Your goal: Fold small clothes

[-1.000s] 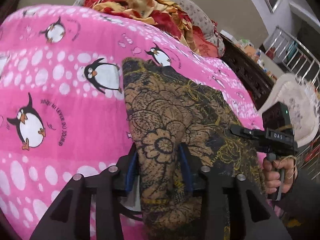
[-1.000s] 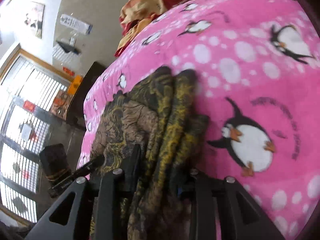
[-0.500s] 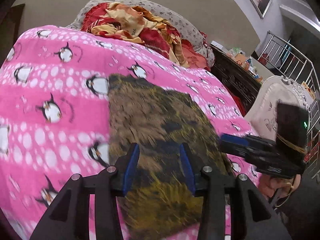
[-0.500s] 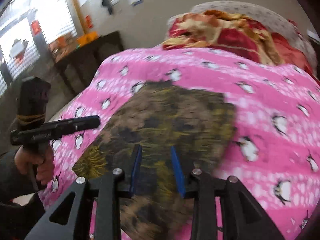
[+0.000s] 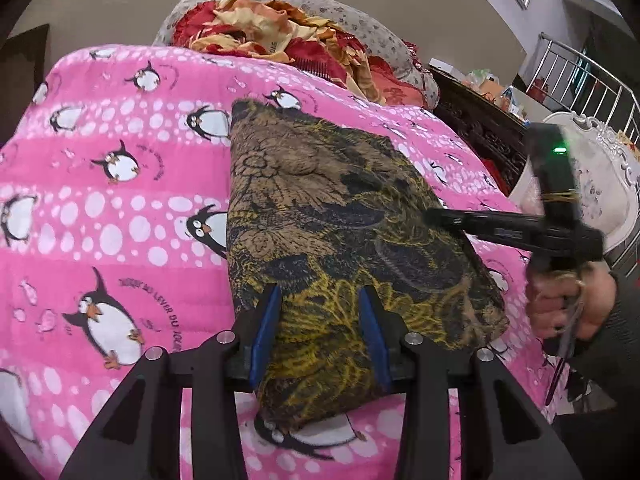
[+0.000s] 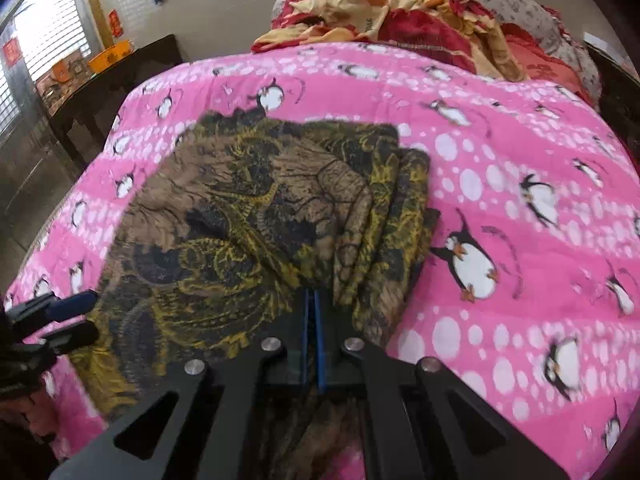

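A folded brown, black and yellow patterned garment point(image 5: 340, 200) point(image 6: 240, 220) lies flat on a pink penguin blanket point(image 5: 120, 200) point(image 6: 520, 160). Its folded layers stack along the right edge in the right wrist view. My left gripper point(image 5: 320, 294) point(image 6: 86, 318) hovers over the garment's near end, its blue pads apart, with the cloth lying flat beneath them. My right gripper point(image 6: 311, 296) point(image 5: 430, 216) is shut, pads together, its tip resting over the garment's top surface. I see no cloth lifted by it. A hand point(image 5: 568, 304) holds its handle.
A heap of red and yellow bedding point(image 5: 280, 32) point(image 6: 380, 12) sits at the far end of the bed. Dark wooden furniture point(image 5: 480, 128) and a white chair point(image 5: 600, 168) stand to one side, a dark table point(image 6: 112, 76) to the other.
Both grippers have drawn back and up from the garment, which was bunched between their pads and now lies flat. The right jaws have closed.
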